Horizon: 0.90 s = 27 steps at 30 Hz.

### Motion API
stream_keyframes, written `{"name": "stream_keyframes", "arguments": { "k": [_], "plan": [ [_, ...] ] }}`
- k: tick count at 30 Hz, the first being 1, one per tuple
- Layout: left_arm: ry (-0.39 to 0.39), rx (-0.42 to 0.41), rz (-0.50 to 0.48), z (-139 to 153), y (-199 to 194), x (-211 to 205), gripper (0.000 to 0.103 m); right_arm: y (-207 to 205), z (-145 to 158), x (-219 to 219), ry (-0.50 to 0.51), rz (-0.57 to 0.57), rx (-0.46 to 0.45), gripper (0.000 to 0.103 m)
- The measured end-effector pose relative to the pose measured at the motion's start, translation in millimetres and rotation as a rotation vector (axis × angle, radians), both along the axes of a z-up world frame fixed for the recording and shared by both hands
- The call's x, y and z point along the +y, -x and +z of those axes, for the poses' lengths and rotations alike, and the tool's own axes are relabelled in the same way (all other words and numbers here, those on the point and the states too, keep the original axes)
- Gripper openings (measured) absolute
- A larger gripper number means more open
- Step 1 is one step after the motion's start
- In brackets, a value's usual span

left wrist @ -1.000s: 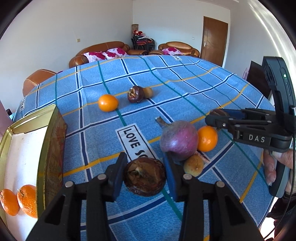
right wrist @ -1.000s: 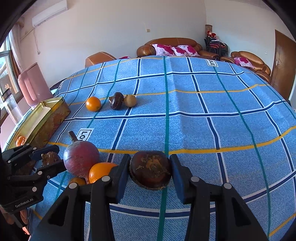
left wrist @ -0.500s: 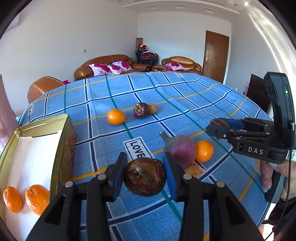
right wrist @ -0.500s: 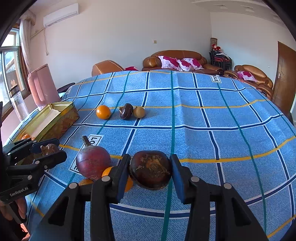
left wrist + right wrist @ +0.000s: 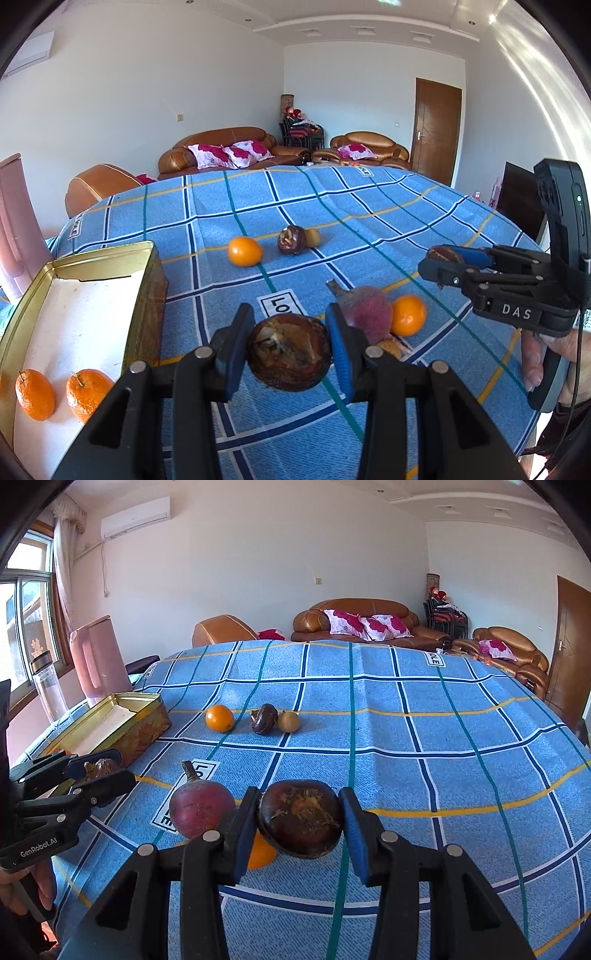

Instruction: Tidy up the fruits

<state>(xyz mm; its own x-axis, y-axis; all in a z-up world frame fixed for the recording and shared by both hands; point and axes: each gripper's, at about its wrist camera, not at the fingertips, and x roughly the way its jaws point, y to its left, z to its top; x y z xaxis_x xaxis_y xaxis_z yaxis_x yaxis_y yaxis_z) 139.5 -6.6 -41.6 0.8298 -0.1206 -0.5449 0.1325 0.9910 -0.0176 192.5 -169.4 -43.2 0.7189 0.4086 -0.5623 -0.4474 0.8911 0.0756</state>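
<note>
Holding a dark fruit (image 5: 289, 357) in the left gripper (image 5: 290, 350) and another (image 5: 300, 819) in the right gripper (image 5: 301, 821), with two oranges (image 5: 59, 393) binned in the tin (image 5: 110, 254), six fruits remain on the cloth (image 5: 369, 229).

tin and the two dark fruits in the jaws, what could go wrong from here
1. Each dark fruit, the left gripper's and the right gripper's, is round and pinched only at its sides, so it might slip or roll out on the way.
2. The tin has tall walls, and a low carry could clip its rim.
3. Two oranges already lie in it, so a dropped fruit could knock them.
</note>
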Motion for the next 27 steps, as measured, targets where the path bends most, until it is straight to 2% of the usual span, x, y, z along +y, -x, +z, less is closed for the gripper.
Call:
{"name": "stream_keyframes", "arguments": {
  "k": [27],
  "plan": [
    [0.018, -0.143, 0.060, 12.6, 23.2, 9.4, 0.042, 21.1, 12.4, -4.3, -0.027, 0.004, -0.128, 0.045]
  ]
}}
